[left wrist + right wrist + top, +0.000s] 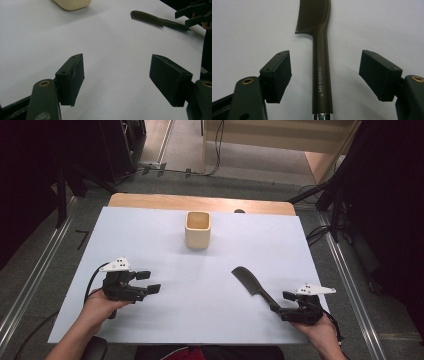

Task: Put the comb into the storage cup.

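From the high view, the comb is lying flat on the white sheet toward its right side, handle end pointing at the right gripper, which is sitting near the sheet's right edge and front edge with its jaws apart on either side of the handle tip. The left gripper is resting over the left part of the sheet, jaws apart with nothing between them. The cream cup is standing upright well behind both, and a broad bare stretch of sheet is lying between the two hands. Dark stands are crowding the floor beyond the table's sides.

In the left gripper view, the jaws are standing wide over bare sheet; the cup is being cut off by the top edge, and the comb is lying far off — its end just beside the other gripper.

In the right gripper view, the comb's handle is running straight up between the open pads, touching neither; its teeth are being cut off at the top.
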